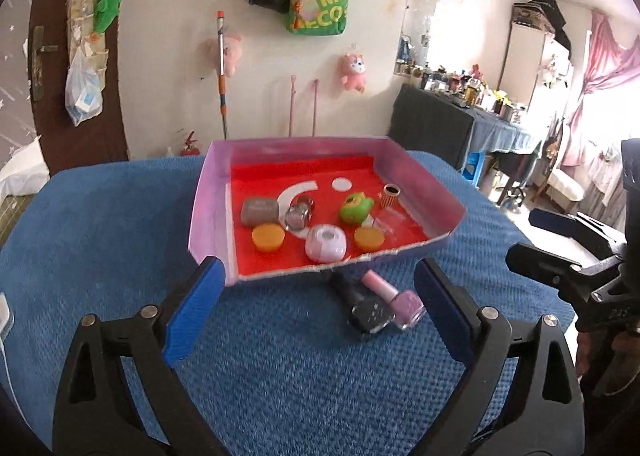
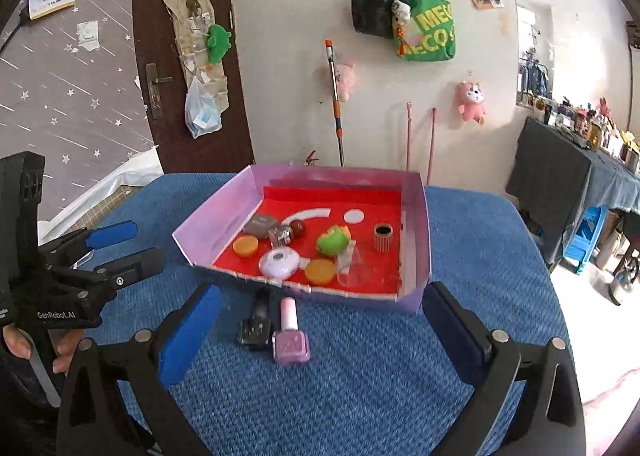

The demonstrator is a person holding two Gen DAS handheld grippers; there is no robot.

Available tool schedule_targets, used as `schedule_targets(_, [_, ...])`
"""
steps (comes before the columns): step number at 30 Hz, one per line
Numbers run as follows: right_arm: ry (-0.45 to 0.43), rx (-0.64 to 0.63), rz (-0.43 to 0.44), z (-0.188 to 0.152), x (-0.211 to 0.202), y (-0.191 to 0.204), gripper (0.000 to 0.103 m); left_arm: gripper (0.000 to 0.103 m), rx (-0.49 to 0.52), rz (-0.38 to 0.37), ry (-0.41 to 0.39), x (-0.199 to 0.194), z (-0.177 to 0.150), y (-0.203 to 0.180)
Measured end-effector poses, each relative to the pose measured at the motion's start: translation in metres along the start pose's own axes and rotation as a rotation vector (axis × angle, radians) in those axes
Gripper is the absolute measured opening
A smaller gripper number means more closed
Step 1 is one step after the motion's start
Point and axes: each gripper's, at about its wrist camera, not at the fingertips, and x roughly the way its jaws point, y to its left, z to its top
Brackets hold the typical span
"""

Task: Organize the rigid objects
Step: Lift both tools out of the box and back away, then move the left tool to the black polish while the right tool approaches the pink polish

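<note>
A pink nail polish bottle (image 2: pixel 291 332) and a black nail polish bottle (image 2: pixel 257 322) lie side by side on the blue cloth, just in front of a pink box with a red floor (image 2: pixel 416 215). They also show in the left wrist view, pink bottle (image 1: pixel 396 299) and black bottle (image 1: pixel 362 306). The box (image 1: pixel 208 191) holds several small items: two orange lids, a white round case, a green toy, a grey case, a striped cap. My left gripper (image 1: pixel 320 308) is open and empty. My right gripper (image 2: pixel 320 332) is open and empty, with both bottles between its fingers.
The blue cloth (image 2: pixel 400 396) covers a round table. The left gripper (image 2: pixel 116 248) shows at the left of the right wrist view. The right gripper (image 1: pixel 560 240) shows at the right of the left wrist view. A dark cluttered table (image 2: pixel 580 163) stands at far right.
</note>
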Motion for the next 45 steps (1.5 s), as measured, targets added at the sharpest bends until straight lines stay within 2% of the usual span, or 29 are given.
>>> schedule_targets(4, [0.025, 0.041, 0.012, -0.021, 0.008, -0.003, 0.103, 0.097, -0.008, 0.011, 0.044, 0.012, -0.016, 0.000])
schedule_targets(10, [0.061, 0.059, -0.025, -0.048, 0.027, -0.006, 0.103, 0.097, -0.036, 0.019, 0.111, 0.029, -0.038, 0.004])
schedule_targets(18, [0.125, 0.075, -0.023, -0.066, 0.050, -0.010, 0.103, 0.097, -0.054, 0.028, 0.173, 0.044, -0.054, 0.008])
schedule_targets(29, [0.172, 0.067, -0.019, -0.067, 0.070, -0.008, 0.103, 0.097, -0.056, 0.025, 0.195, 0.049, -0.055, 0.010])
schedule_targets(36, [0.241, 0.042, -0.013, -0.060, 0.101, -0.002, 0.103, 0.097, -0.053, 0.033, 0.198, 0.050, -0.052, 0.017])
schedule_targets(41, [0.283, 0.001, -0.052, -0.057, 0.117, 0.005, 0.103, 0.097, -0.054, 0.038, 0.201, 0.049, -0.051, 0.026])
schedule_targets(45, [0.281, 0.003, -0.076, -0.053, 0.119, 0.004, 0.103, 0.097, -0.066, 0.034, 0.199, 0.049, -0.049, 0.034])
